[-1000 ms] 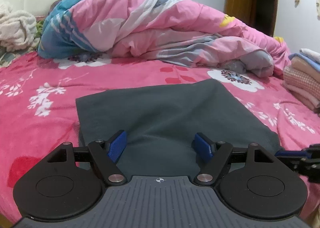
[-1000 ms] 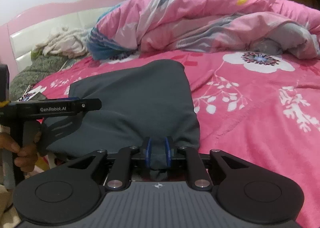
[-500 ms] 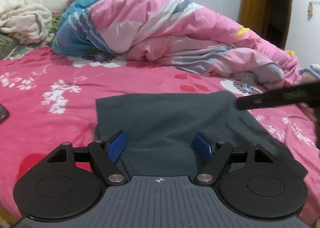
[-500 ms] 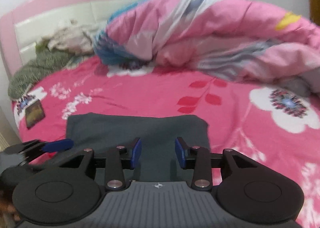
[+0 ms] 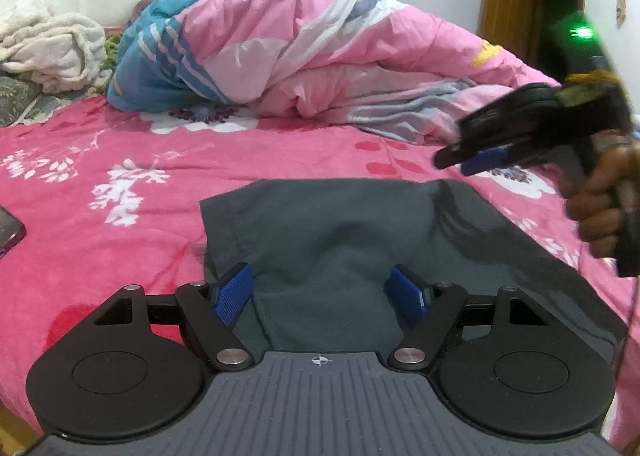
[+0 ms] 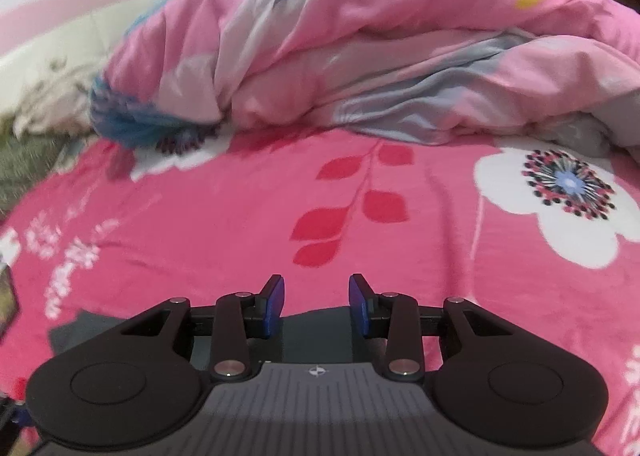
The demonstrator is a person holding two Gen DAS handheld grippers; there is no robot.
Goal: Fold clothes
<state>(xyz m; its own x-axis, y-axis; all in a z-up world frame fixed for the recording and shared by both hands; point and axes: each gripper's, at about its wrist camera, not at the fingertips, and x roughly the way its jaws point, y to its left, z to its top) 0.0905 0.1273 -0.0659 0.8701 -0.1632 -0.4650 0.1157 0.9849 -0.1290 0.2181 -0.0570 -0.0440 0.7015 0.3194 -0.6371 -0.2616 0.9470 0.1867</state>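
A dark grey garment (image 5: 340, 240) lies folded on the pink bed, right in front of my left gripper (image 5: 320, 292). That gripper is open, and its blue pads (image 5: 232, 292) stand wide apart just over the cloth's near part without pinching it. My right gripper (image 6: 316, 304) is open too, with nothing between its pads. It hovers above the garment's far edge (image 6: 316, 322) and looks across the bedsheet. In the left wrist view the right gripper (image 5: 456, 160) hangs in the air at the right, held by a hand (image 5: 600, 212).
A bunched pink and blue duvet (image 5: 320, 56) fills the far side of the bed. A white fluffy blanket (image 5: 52, 44) lies at the far left by the headboard. A dark phone (image 5: 8, 228) rests on the floral bedsheet (image 5: 120, 184) at the left edge.
The right gripper let go of the grey garment's edge, opened, and moved up and forward past the cloth. The garment now lies folded over and shorter. The left gripper barely moved.
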